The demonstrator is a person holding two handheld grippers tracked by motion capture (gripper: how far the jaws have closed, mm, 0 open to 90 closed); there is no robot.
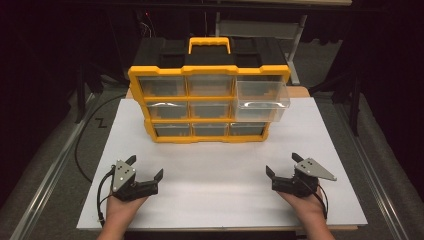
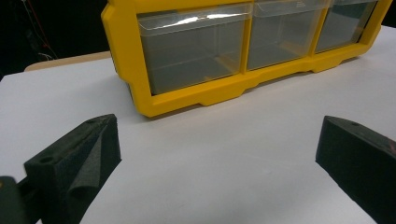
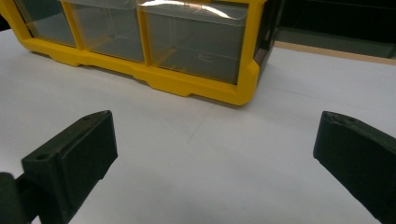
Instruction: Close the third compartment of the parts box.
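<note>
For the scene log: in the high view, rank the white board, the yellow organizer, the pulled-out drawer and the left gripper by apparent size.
1. White board
2. Yellow organizer
3. Pulled-out drawer, though it sits higher and nearer the camera
4. Left gripper, open, like the right gripper

A recording lab or test bench is indicated, not a home. A white board (image 1: 220, 170) is laid over a wooden table (image 1: 300, 91) as a plain work surface. Black drapes are hung around the scene, and dark metal stand legs (image 1: 80, 90) are seen at the left. Grey floor covering and a metal rail (image 1: 45, 180) are seen alongside, with a black cable (image 1: 82, 145) run across it. A yellow parts organizer (image 1: 210, 102) with clear drawers is set out as the sole prop.
</note>
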